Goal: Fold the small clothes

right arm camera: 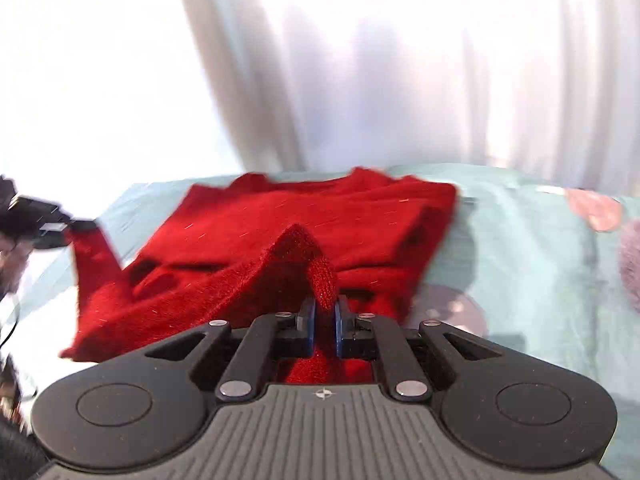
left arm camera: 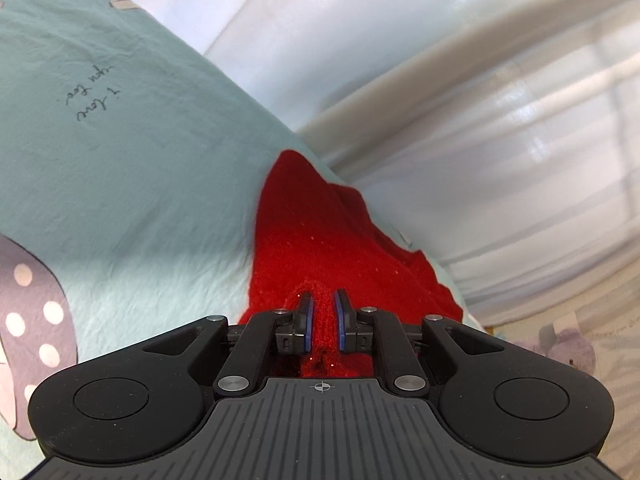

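A small red knit garment [right arm camera: 280,220] lies on a pale teal bedsheet [right arm camera: 520,248]. My right gripper [right arm camera: 325,304] is shut on a raised fold of its near edge, which peaks just ahead of the fingertips. In the left wrist view the same red garment [left arm camera: 320,240] stretches away from my left gripper [left arm camera: 323,300], which is shut on its fabric. My left gripper also shows at the left edge of the right wrist view [right arm camera: 80,226], holding a red corner lifted off the sheet.
The teal sheet [left arm camera: 120,140] has handwritten text [left arm camera: 90,100] and a purple polka-dot print [left arm camera: 36,312]. White curtains [right arm camera: 400,60] hang behind the bed. A pale rail [left arm camera: 440,64] and a purple plush toy [left arm camera: 568,348] lie beyond the bed edge.
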`<act>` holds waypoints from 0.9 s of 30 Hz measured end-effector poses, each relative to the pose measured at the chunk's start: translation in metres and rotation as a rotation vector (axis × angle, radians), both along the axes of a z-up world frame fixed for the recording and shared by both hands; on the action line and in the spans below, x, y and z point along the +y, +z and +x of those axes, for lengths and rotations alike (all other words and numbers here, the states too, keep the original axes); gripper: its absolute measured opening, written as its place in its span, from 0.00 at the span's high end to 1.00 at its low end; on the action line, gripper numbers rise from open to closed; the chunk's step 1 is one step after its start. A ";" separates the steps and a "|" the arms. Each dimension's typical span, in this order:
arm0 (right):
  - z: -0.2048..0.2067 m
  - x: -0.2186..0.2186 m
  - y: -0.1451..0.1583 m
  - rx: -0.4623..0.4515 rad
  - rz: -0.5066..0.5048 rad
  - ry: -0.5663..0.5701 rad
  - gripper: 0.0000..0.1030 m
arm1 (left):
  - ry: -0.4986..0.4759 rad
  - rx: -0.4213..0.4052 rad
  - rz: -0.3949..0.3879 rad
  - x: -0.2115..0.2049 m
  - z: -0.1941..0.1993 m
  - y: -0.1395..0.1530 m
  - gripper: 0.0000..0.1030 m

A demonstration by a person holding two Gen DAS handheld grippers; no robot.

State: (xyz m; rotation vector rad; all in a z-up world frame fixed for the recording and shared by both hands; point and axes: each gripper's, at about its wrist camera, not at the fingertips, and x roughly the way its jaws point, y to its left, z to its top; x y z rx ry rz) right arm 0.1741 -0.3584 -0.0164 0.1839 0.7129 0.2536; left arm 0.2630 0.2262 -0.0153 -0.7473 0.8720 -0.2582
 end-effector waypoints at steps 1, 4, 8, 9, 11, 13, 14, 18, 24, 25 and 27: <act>0.007 -0.006 -0.006 0.019 -0.022 -0.072 0.91 | 0.024 0.018 0.007 0.001 0.005 -0.005 0.87; 0.017 -0.010 -0.025 0.098 -0.122 -0.188 0.78 | 0.007 0.041 0.058 -0.003 0.009 -0.016 0.83; 0.008 -0.012 -0.037 0.115 -0.120 -0.155 0.49 | 0.006 0.024 0.094 -0.002 0.005 -0.022 0.61; 0.008 -0.012 -0.038 0.116 -0.120 -0.147 0.46 | 0.007 0.017 0.083 0.002 0.004 -0.024 0.53; 0.008 -0.011 -0.041 0.122 -0.110 -0.124 0.43 | -0.002 -0.007 0.073 0.007 0.001 -0.028 0.44; 0.015 -0.009 -0.044 0.124 -0.093 -0.117 0.42 | -0.028 -0.021 0.084 0.007 0.001 -0.031 0.42; 0.019 -0.006 -0.045 0.126 -0.086 -0.112 0.41 | -0.037 -0.040 0.085 0.007 -0.001 -0.031 0.42; 0.032 0.002 -0.050 0.131 -0.087 -0.086 0.38 | -0.036 -0.151 -0.012 0.018 -0.013 -0.022 0.34; 0.046 0.004 -0.058 0.149 -0.074 -0.081 0.37 | -0.098 -0.217 0.053 0.018 -0.016 -0.019 0.19; 0.048 0.003 -0.060 0.152 -0.069 -0.084 0.37 | -0.121 -0.210 0.080 0.013 -0.014 -0.022 0.19; 0.050 0.002 -0.062 0.155 -0.057 -0.085 0.37 | -0.168 -0.188 0.121 0.002 -0.008 -0.031 0.19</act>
